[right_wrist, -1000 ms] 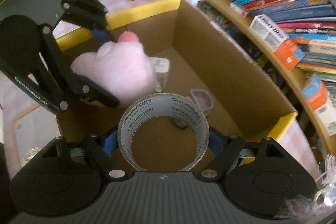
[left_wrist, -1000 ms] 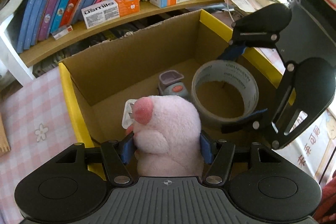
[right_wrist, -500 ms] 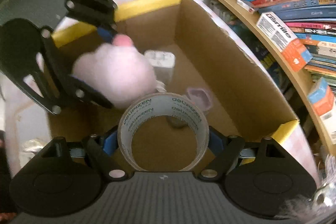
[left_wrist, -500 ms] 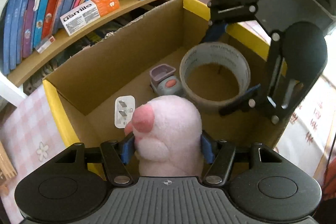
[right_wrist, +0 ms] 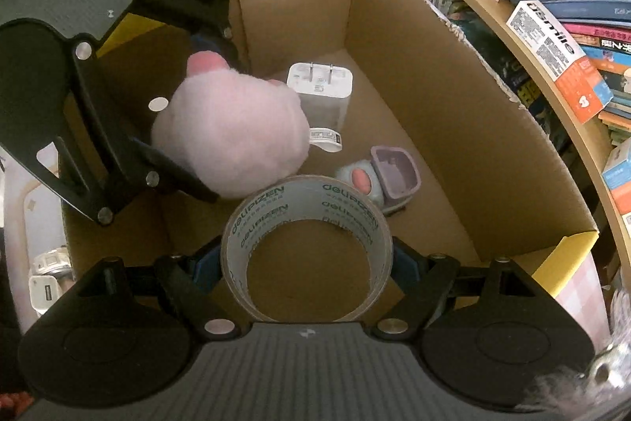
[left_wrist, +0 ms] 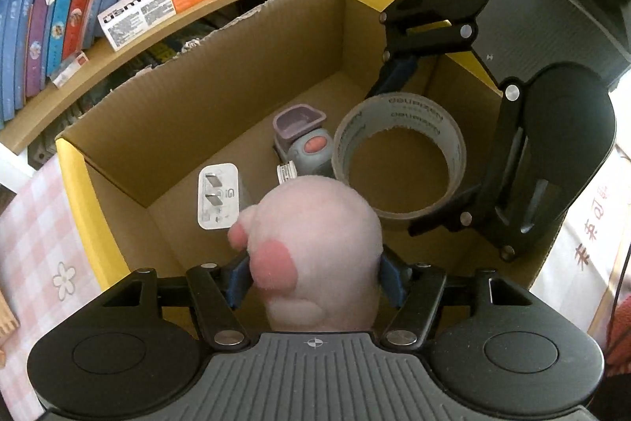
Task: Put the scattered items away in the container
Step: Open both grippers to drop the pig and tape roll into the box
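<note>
The pink plush toy (left_wrist: 315,243) sits pinched between the blue pads of your left gripper (left_wrist: 313,277), squeezed at its sides, its body bulging forward past the fingertips and hanging inside the cardboard box (left_wrist: 221,81), above the floor. Just ahead of the plush and slightly to its left lies a white plug adapter (left_wrist: 218,196) on the box floor; ahead and to the right, a small grey-and-purple gadget (left_wrist: 303,141) with an orange button. Both look already put away. Your right gripper (right_wrist: 305,269) is clamped across the outside of the tape roll (right_wrist: 305,219), pads on opposite sides of the ring, its open core facing the camera, also held within the box walls and off the floor. From the right wrist view the plush hangs ahead and to the left of the roll, nearly touching its far rim; the gadget sits just ahead to the right. You seem to be at the release stage with both loads. Judging by the crowding, letting go of the plush first risks it settling on the adapter or against the roll; that matters little for tidying. A second white charger (right_wrist: 43,292) shows outside the box, left of your right gripper, probably next.
</note>
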